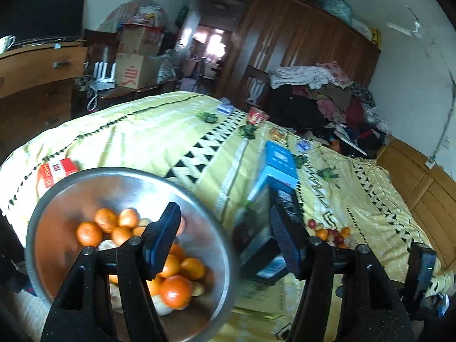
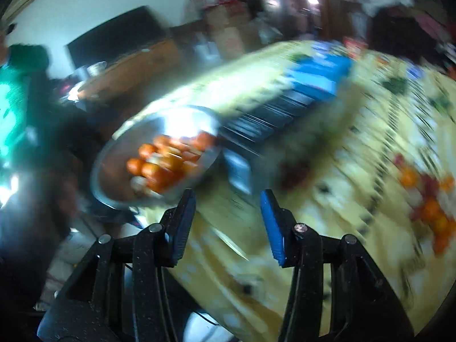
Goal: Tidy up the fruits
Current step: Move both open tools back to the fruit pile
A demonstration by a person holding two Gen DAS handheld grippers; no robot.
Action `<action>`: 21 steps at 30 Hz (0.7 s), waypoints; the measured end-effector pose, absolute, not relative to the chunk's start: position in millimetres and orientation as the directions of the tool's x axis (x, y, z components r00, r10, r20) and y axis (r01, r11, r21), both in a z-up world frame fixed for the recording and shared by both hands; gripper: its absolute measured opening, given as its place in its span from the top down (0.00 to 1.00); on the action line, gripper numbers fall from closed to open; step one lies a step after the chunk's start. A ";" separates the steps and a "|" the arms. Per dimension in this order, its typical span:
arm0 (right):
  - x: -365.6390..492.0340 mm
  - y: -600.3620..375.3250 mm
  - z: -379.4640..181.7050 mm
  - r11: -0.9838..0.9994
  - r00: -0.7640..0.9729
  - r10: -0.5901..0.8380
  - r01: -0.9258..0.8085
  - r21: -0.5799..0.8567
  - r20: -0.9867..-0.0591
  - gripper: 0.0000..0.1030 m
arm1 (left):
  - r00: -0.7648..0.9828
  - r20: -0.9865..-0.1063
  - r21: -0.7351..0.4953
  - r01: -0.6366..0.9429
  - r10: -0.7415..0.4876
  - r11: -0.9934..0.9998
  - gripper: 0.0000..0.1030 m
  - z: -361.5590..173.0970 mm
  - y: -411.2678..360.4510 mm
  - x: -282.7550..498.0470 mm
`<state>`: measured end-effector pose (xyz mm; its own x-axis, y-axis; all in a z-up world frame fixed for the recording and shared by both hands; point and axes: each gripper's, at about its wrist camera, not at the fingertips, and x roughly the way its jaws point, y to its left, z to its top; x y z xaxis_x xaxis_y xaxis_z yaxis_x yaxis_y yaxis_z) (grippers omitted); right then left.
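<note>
On the bed (image 1: pixel 136 131), under its yellow patterned cover, a steel bowl (image 1: pixel 57 193) serves as the landmark; it sits near the bed's left end and holds a heap of oranges (image 1: pixel 173 290) with a few paler fruits among them. Just right of the bowl lies a blue box (image 1: pixel 280 168), partly resting on a darker box. Beyond the bowl, near its far rim, lies a red and white packet (image 1: pixel 58 171). Well right of the bowl, past the blue box, a small pile of loose fruit (image 1: pixel 330 232), orange and red, lies on the cover.

The left tool (image 1: pixel 225 239) hangs over the bowl's right edge, its left finger above the oranges; its jaws stand apart with nothing between them. The right wrist view is badly blurred, yet it shows the right tool (image 2: pixel 228 222) above the cover just right of the bowl (image 2: pixel 114 154), jaws likewise apart and empty. The same loose fruit (image 2: pixel 433 211) shows far right of the bowl in that view, with the blue box (image 2: pixel 316 77) beyond it.
</note>
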<state>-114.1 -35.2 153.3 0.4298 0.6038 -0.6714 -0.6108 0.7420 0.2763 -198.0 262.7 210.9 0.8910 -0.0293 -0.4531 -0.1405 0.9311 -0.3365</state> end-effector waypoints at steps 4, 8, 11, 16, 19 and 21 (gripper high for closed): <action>-88.5 -131.4 123.7 0.877 0.516 0.453 -0.403 0.260 -0.727 0.53 | 0.877 -0.449 -0.320 0.018 -0.168 0.947 0.35 216.1 194.8 -175.5; -57.6 -205.8 110.2 0.938 0.567 0.346 -0.234 0.257 -0.748 0.52 | 0.828 -0.488 -0.310 0.132 -0.276 0.942 0.35 203.0 132.6 -154.9; -32.6 -228.7 100.1 0.954 0.562 0.300 -0.190 0.233 -0.771 0.52 | 0.783 -0.529 -0.303 0.184 -0.326 0.935 0.35 190.3 94.3 -141.9; -1.2 -234.3 76.2 0.962 0.533 0.270 -0.190 0.198 -0.802 0.52 | 0.727 -0.580 -0.292 0.235 -0.368 0.927 0.35 171.9 56.4 -125.9; 5.6 -238.0 70.5 0.963 0.543 0.265 -0.195 0.187 -0.797 0.52 | 0.702 -0.601 -0.286 0.256 -0.381 0.923 0.35 164.3 42.1 -117.4; 10.7 -235.7 66.4 0.962 0.538 0.265 -0.208 0.179 -0.800 0.52 | 0.688 -0.612 -0.280 0.272 -0.390 0.920 0.35 160.9 33.1 -107.7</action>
<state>10.7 -235.7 66.4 0.5378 0.2650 -0.8004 -0.2080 0.9617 0.1786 -107.7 33.1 160.9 0.6882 -0.3901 -0.6117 0.2724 0.9204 -0.2805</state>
